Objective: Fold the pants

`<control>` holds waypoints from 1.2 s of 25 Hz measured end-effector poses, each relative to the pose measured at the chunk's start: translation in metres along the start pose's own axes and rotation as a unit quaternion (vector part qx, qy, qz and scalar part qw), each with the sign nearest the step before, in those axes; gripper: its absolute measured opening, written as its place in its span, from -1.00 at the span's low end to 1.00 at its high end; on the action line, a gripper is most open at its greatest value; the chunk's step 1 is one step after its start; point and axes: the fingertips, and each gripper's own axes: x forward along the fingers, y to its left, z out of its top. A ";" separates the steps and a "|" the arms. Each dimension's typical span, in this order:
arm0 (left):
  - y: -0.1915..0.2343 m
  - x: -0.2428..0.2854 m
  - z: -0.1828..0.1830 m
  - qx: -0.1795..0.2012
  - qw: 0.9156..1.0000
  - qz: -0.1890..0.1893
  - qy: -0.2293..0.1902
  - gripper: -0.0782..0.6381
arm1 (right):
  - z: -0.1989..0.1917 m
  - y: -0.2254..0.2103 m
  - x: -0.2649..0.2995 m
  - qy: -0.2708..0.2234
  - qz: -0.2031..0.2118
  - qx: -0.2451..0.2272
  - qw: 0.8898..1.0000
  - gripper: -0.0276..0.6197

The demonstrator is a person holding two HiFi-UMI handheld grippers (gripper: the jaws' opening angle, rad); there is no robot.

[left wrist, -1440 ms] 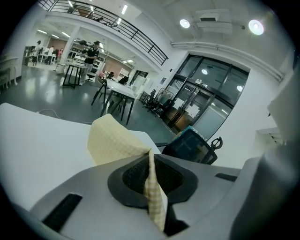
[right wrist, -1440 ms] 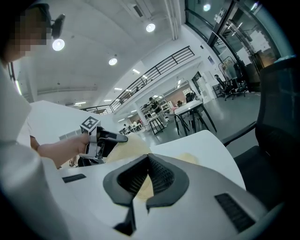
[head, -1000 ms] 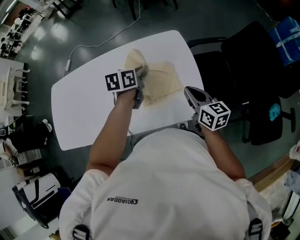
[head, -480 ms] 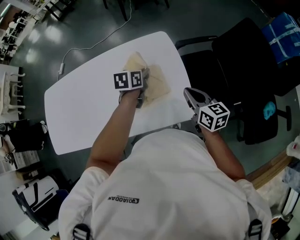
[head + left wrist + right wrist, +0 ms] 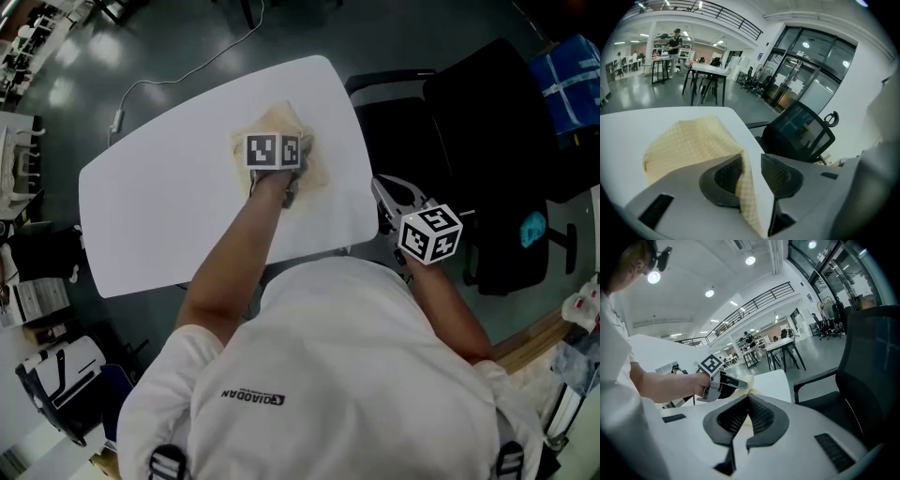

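Observation:
The pale yellow checked pants (image 5: 317, 171) lie bunched in a small pile on the white table (image 5: 159, 216), at its far right part. My left gripper (image 5: 298, 156) hangs right over the pile. Its jaws are opening: a fold of the pants (image 5: 689, 140) still hangs between them against the left pad (image 5: 726, 176), with a gap to the right pad (image 5: 780, 176). My right gripper (image 5: 380, 187) is off the table's right edge, shut with nothing in it (image 5: 747, 399). From the right gripper view the left gripper (image 5: 740, 384) rests on the cloth.
A black office chair (image 5: 487, 141) stands close to the table's right side, also seen as a chair (image 5: 799, 131) beyond the table corner. A white cable (image 5: 178, 80) runs across the dark floor behind the table. More tables and chairs (image 5: 708, 77) stand far off.
The left gripper has carried the cloth's edge over the pile and come down on it; the pants are now a smaller bundle. The right gripper has stayed beside the table's right edge.

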 end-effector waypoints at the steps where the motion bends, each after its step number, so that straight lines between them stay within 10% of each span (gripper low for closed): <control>1: -0.006 0.000 0.001 0.005 1.000 -0.002 -0.002 -0.32 | 0.000 0.000 0.001 0.002 0.003 0.000 1.000 -0.86; 10: -0.053 -0.022 0.010 0.045 0.996 -0.059 -0.046 -0.39 | 0.009 0.010 0.017 0.004 0.038 -0.015 0.999 -0.86; 30: -0.024 -0.138 -0.007 0.044 0.988 -0.004 -0.148 -0.70 | 0.028 0.071 0.043 -0.030 0.124 -0.064 0.990 -0.86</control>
